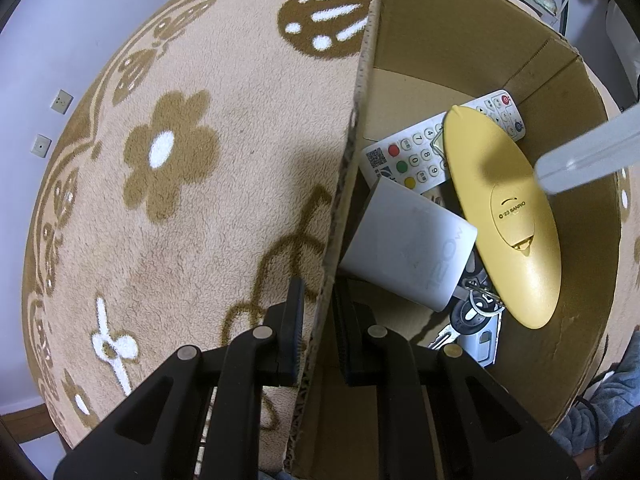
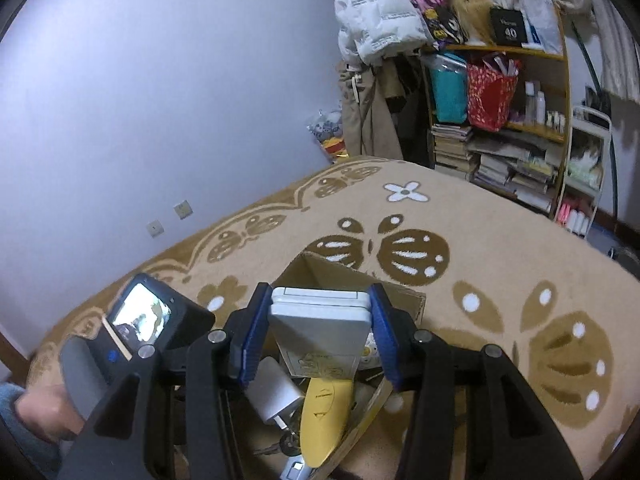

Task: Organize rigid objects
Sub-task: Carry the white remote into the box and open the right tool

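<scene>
Left wrist view, jaws pinching cardboard box wall, yellow remote marked SANRIO, right jaws gripping white case

The cardboard box is crowded at its near end, where a yellow remote, white remote, grey block and keys overlap. Bare floor shows only at its far corner. The rug around it lies open.
</scene>
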The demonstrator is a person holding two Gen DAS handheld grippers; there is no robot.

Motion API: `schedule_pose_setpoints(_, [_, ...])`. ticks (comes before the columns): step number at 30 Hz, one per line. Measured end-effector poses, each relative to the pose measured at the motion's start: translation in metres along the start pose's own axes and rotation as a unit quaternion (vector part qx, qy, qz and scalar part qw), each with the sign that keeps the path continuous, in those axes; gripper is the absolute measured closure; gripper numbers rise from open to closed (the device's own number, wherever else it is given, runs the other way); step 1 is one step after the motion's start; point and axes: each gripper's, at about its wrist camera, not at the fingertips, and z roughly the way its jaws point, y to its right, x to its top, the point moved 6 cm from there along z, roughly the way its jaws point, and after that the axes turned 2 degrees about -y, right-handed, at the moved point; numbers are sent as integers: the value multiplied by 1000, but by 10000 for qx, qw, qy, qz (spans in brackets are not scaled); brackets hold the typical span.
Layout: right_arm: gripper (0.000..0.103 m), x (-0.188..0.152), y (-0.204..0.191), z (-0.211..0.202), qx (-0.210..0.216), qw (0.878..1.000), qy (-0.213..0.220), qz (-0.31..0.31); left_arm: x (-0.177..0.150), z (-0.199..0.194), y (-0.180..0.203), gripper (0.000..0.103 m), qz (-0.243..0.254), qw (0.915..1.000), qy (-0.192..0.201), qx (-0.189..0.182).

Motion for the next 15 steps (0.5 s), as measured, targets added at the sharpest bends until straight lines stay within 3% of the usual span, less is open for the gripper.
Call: schedule_pose_setpoints(15, [51,-11,4,13,-23,9995,254,190,0,-1,1,88,-4,10000,27,59])
